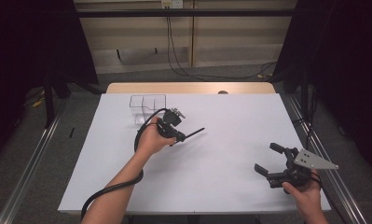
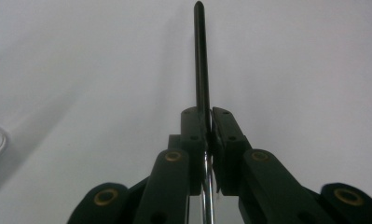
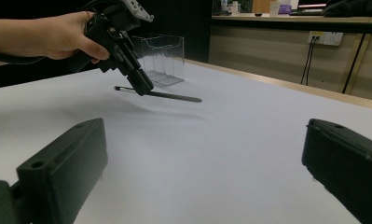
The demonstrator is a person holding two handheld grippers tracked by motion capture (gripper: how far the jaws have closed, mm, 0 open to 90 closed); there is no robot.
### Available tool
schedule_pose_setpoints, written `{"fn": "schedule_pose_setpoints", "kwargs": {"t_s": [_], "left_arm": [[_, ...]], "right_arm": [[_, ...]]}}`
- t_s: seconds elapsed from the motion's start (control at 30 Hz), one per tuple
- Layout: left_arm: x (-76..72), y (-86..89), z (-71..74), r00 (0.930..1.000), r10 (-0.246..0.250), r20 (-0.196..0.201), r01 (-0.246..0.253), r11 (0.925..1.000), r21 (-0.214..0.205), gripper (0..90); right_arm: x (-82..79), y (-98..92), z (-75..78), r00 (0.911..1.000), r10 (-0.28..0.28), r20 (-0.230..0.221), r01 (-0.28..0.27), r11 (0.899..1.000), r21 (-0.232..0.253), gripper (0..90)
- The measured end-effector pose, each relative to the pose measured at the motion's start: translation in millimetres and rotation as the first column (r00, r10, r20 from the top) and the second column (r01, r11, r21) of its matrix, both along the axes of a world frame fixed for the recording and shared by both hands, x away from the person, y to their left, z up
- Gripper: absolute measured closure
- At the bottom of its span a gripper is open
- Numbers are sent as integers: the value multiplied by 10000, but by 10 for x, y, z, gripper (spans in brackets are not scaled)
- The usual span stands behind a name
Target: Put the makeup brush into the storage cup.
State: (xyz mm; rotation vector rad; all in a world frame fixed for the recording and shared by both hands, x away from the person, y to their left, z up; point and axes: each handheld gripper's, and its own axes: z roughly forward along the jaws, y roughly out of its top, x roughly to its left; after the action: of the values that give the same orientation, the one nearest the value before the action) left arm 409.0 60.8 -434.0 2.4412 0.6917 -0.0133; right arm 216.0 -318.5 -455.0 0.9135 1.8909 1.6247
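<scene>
Spreading across most of the high view, the white table point(image 1: 230, 186) is lying smooth and matt, with a strip of pale wood showing along its far edge and grey floor running round the other sides. Wide bare surface is lying open between the two hands and toward the near edge.

At the far left, a clear plastic box point(image 1: 148, 106), square-walled and split into compartments, is standing just beyond the left hand.

Low at the right, the right gripper point(image 1: 270, 158) is resting near the table's right edge, well apart from everything else; its jaws are standing wide, released, with nothing between them.

Near the middle, the left gripper point(image 1: 180, 136) is hovering over the table, tilted down, its jaws clenched on a slim black rod point(image 1: 195, 132). The rod is long, round and glossy, sticking out past the jaw tips toward the right in the high view; in the left gripper view a shiny metal stretch is showing behind the pads. From the right gripper view the rod is lying nearly level, just above the table.
</scene>
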Motion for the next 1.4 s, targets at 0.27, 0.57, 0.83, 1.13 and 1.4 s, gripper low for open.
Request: {"fn": "schedule_pose_setpoints", "kwargs": {"t_s": [0.27,0.57,0.83,1.13,1.4], "left_arm": [[-98,-2,58,9992,-395,-21,394,9988,-282,844],[-225,-25,115,9951,-987,28,987,9940,-465,844],[-343,-76,135,9901,-1406,48,1407,9887,-518,844],[-447,-72,192,9833,-1816,101,1819,9811,-654,844],[-550,-70,210,9757,-2187,101,2188,9729,-745,844]], "right_arm": [[6,-10,5,10000,-26,-8,26,10000,-36,0],[19,15,4,10000,25,-24,-25,10000,-50,0],[32,19,-4,9999,86,-79,-87,9999,-64,0],[45,24,-17,9996,158,-223,-159,9999,-41,0],[59,77,-4,9990,396,-228,-403,9988,-289,0]]}}
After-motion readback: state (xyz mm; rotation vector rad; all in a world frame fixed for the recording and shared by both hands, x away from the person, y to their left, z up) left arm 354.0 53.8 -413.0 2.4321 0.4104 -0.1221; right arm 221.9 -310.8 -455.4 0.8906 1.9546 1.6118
